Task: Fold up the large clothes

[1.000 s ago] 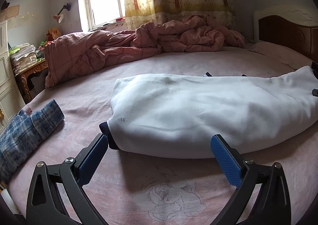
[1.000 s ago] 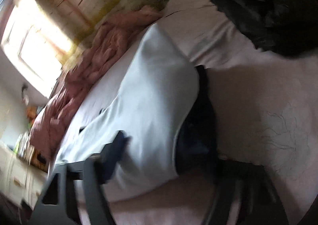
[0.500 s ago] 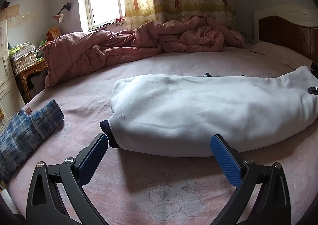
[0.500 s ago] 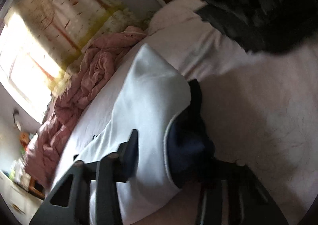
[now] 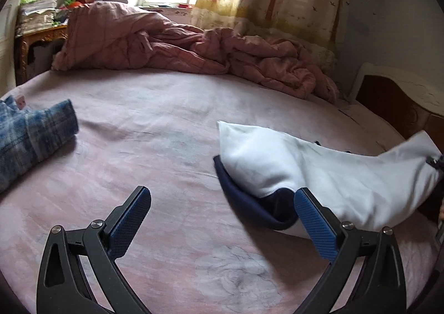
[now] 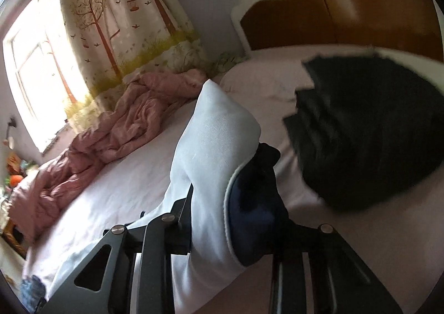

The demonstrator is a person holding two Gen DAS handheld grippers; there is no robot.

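Note:
A large white garment with a navy lining [image 5: 319, 169] lies folded on the pink bedsheet [image 5: 166, 125], to the right in the left wrist view. My left gripper [image 5: 222, 219] is open and empty, low over the sheet; its right finger [image 5: 313, 219] sits at the garment's navy edge. My right gripper [image 6: 230, 203] is shut on the white garment's end [image 6: 211, 153] and lifts it off the bed, with the navy lining [image 6: 255, 203] bunched between the jaws.
A crumpled pink quilt [image 5: 180, 44] lies along the far side under the window and curtain. A folded blue plaid garment [image 5: 30, 136] lies at the left. A dark garment [image 6: 369, 133] lies near the wooden headboard [image 6: 347, 14]. A cluttered desk [image 5: 41, 30] stands at the far left.
My left gripper has swung left, so the white garment now sits at its right finger. My right gripper has closed on the garment's end and raised it.

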